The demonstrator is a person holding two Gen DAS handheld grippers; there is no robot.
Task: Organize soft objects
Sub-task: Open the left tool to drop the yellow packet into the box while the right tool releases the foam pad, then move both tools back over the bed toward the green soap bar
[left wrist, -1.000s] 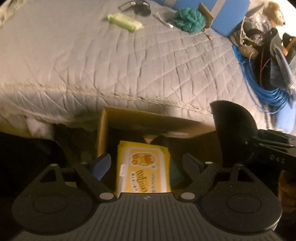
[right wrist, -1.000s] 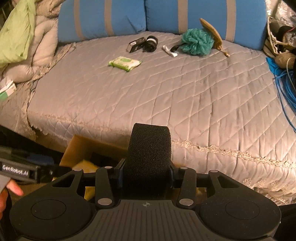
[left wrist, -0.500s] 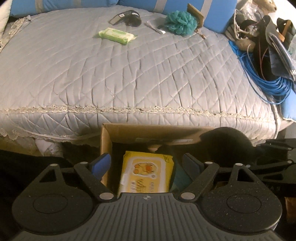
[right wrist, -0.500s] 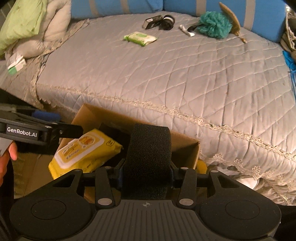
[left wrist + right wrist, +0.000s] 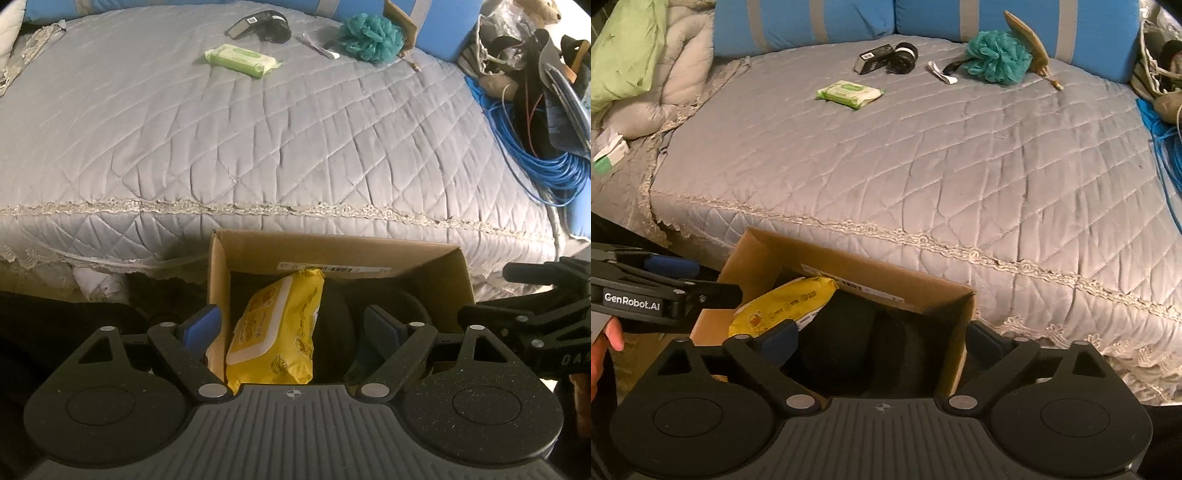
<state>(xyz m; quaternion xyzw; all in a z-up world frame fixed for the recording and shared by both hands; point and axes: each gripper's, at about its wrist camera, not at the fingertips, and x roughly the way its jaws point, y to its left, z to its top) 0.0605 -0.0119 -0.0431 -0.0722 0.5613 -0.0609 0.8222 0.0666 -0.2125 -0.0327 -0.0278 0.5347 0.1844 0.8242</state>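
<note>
While both grippers hang over the cardboard box (image 5: 923, 295), the black foam piece (image 5: 849, 332) lies inside it, free of my right gripper (image 5: 882, 339).

My right gripper's jaws have just been opening and now stand wide, with nothing pressed between them; the black foam piece rests on the box floor under them, beside the yellow wipes pack (image 5: 277, 325), which leans against the box's far wall. My left gripper (image 5: 293, 328) is also wide open and holds nothing; the yellow pack lies below, between its fingers, not touched by them. On the grey quilt (image 5: 923, 166) behind the box I see a green wipes pack (image 5: 849, 93) and a teal bath sponge (image 5: 997, 61), well apart from both grippers.
</note>
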